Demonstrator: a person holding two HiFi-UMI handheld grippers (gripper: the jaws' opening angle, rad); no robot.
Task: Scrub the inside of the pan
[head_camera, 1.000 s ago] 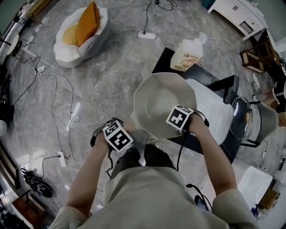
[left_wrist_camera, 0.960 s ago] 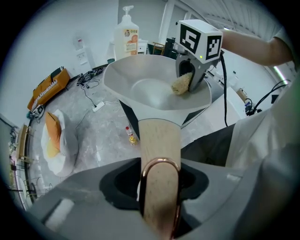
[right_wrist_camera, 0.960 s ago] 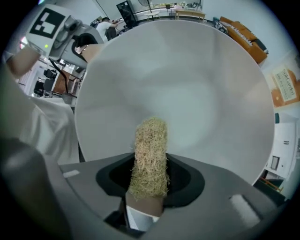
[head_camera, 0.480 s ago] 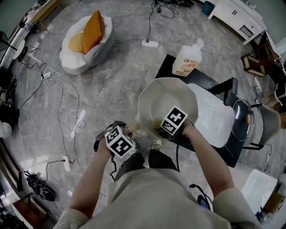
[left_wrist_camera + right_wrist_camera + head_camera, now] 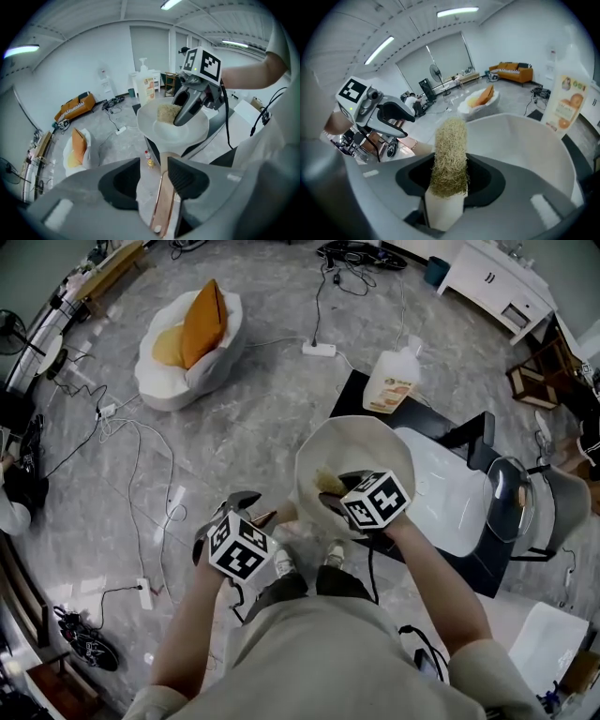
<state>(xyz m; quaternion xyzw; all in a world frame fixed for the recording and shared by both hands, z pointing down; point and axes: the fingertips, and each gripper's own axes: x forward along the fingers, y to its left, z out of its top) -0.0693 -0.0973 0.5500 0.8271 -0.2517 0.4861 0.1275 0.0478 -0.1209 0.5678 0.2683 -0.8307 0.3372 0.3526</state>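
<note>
The pale, deep pan [image 5: 361, 451] hangs tilted above the floor and the black table. Its copper-coloured handle [image 5: 161, 206] runs between the jaws of my left gripper [image 5: 154, 173], which is shut on it. My right gripper [image 5: 450, 183] reaches into the pan, shut on a scrubbing sponge [image 5: 450, 157] with a straw-coloured fibre face and a white back. In the head view the sponge [image 5: 328, 481] sits against the pan's near left inner wall, just ahead of the right gripper [image 5: 339, 493]. The left gripper [image 5: 265, 519] is at the lower left of the pan.
Beyond the pan a soap bottle [image 5: 394, 381] stands on the black table [image 5: 464, 432], beside a white basin [image 5: 450, 488]. A pot with a glass lid [image 5: 511, 493] is at the right. Cables, a power strip [image 5: 320, 350] and a beanbag with an orange cushion [image 5: 187, 334] lie on the floor.
Both grippers and the pan have risen. The right gripper has swung from the pan's near rim into the pan, and the sponge now shows against the inner wall.
</note>
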